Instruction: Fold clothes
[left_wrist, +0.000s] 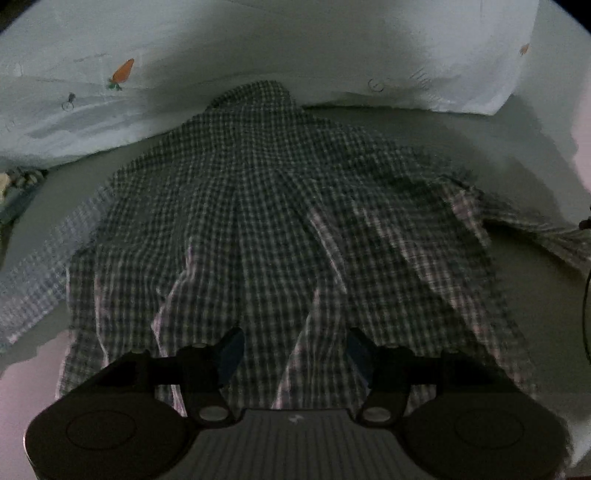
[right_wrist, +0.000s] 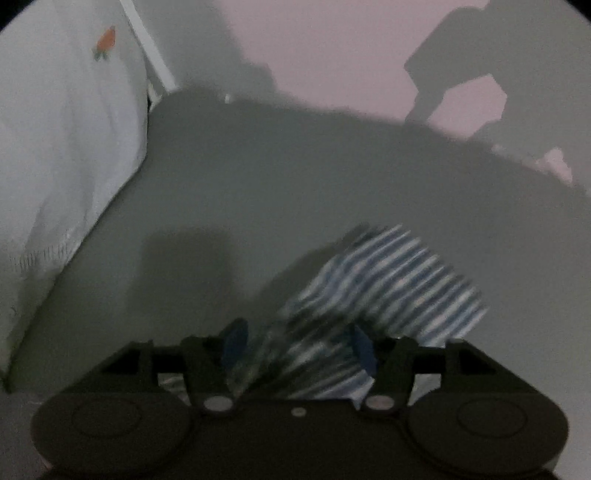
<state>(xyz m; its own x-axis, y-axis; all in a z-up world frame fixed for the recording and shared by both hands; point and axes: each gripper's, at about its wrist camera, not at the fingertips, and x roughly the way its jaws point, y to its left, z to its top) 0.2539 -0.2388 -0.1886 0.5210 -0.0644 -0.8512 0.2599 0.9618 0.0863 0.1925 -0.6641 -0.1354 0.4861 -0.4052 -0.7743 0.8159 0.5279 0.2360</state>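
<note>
Left wrist view looks out over a checked shirt (left_wrist: 280, 221) spread flat on the grey bed surface (left_wrist: 424, 125), and the left gripper (left_wrist: 295, 354) sits at the shirt's near edge with its fingers (left_wrist: 231, 350) set wide apart, cloth lying between and under them but not pinched. From these fingers the shirt runs straight ahead: its long axis points away from the gripper toward the pillow (left_wrist: 74, 110) with the carrot print, the narrow far end reaching almost to the pillow's edge. One sleeve trails off to the right of the fingers, and a paler checked part lies off to their left. Right wrist view shows the right gripper (right_wrist: 299, 347) well apart from the shirt's body, over bare grey bedding (right_wrist: 258, 184), with a blurred striped-looking piece of cloth (right_wrist: 388, 288) rising between and just ahead of its fingers (right_wrist: 364, 349). Those fingers also stand wide, so the cloth passes through the gap rather than being clamped; the blur makes it hard to say whether this cloth is the shirt's sleeve or a separate garment. Judging by position, the left gripper is the nearer one to the shirt's hem and would likely need to close on that edge before any fold toward the far end. No containers are visible in either view.
</note>
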